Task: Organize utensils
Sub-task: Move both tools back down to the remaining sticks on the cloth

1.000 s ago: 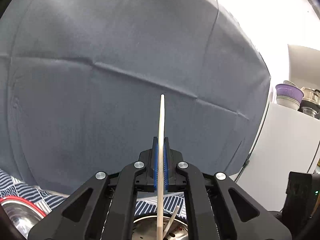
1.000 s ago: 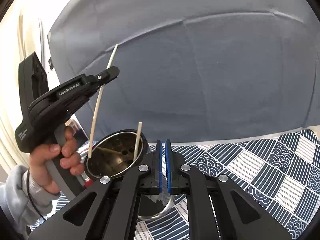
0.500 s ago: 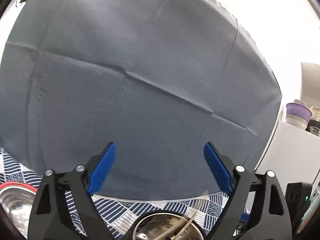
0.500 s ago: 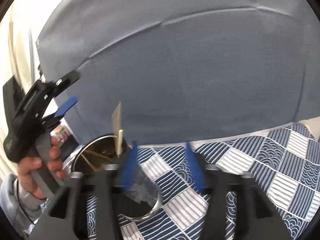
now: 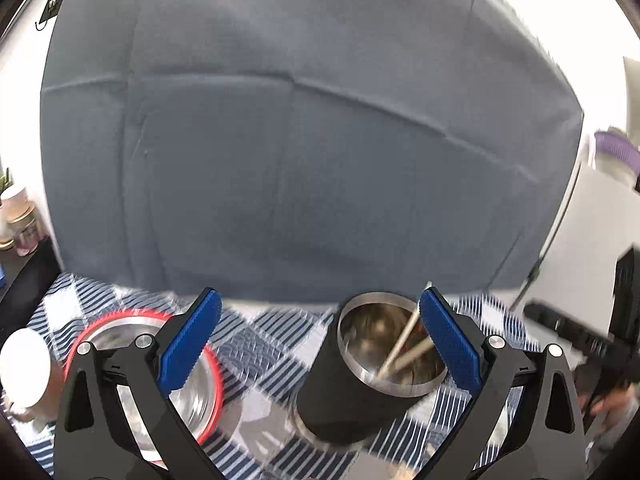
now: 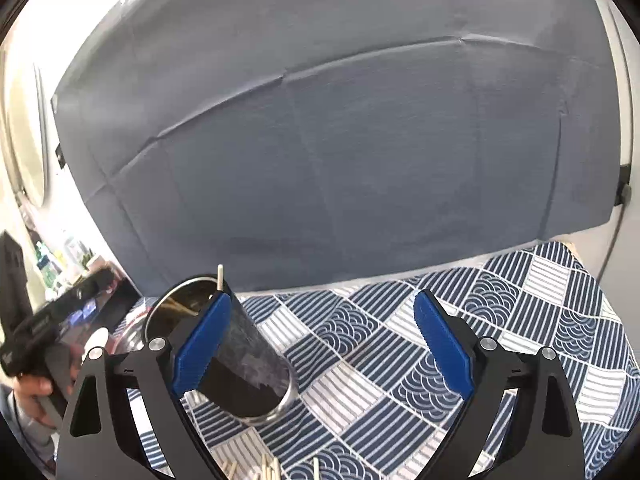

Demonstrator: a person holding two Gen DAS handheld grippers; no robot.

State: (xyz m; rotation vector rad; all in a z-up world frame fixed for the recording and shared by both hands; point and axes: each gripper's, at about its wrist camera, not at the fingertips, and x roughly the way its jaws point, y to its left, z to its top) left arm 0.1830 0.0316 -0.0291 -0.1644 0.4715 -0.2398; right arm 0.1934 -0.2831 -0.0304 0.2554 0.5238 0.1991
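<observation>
The left tongs (image 5: pixel 320 340) are opening, nearly at full spread, with nothing between the blue pads; the metal utensil cup (image 5: pixel 374 368) shows through the gap but is not gripped. The right tongs (image 6: pixel 322 344) are opening too, empty, with their left pad in front of that same cup. The cup stands on the blue-and-white patterned cloth (image 6: pixel 500 300) covering the tabletop and holds pale chopsticks (image 5: pixel 404 344) that lean on its rim. More chopstick ends (image 6: pixel 268 468) lie on the cloth just below the right tongs, so sorting looks unfinished.

The main risk appears to be the cup: it is tall and narrow, both tongs hang close, and a sideways brush could tip it and spill the sticks. The red-rimmed steel bowl (image 5: pixel 192 396) and the white-lidded jar (image 5: pixel 24 364) beside the left tongs could also be knocked. Thin sticks lying flat may slip from wide pads.
</observation>
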